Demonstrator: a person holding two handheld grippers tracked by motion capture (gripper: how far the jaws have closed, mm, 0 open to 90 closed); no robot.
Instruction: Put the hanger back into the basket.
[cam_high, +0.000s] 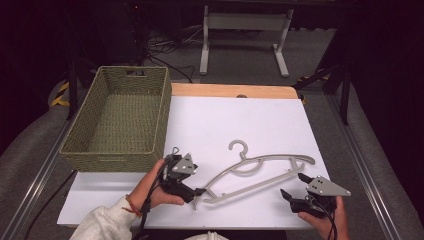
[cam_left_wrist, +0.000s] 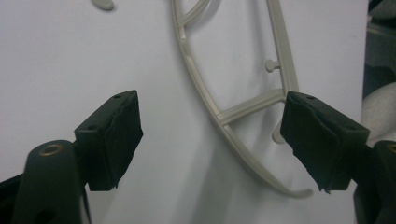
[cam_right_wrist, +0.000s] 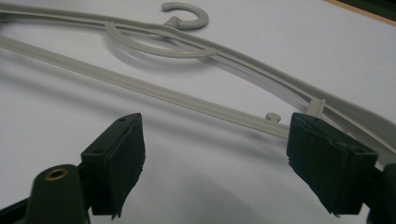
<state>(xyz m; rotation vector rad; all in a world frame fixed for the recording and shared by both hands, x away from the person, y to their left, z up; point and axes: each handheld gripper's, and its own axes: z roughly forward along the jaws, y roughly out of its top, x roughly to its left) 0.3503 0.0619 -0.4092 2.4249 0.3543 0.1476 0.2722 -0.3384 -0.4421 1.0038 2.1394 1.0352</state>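
Your white tabletop (cam_high: 240, 120) carries a green woven basket (cam_high: 120, 117) at its far left, and just right of the basket's near corner lies a grey plastic hanger (cam_high: 260, 175) flat on the surface, its long axis running from near-left to far-right and its hook (cam_high: 239, 147) pointing away from you. Your left tongs (cam_high: 196, 191) sit at the hanger's left end, spread wide with that tip between the jaws but untouched, holding nothing. Your right tongs (cam_high: 292, 186) are spread wide by its right end, empty too.
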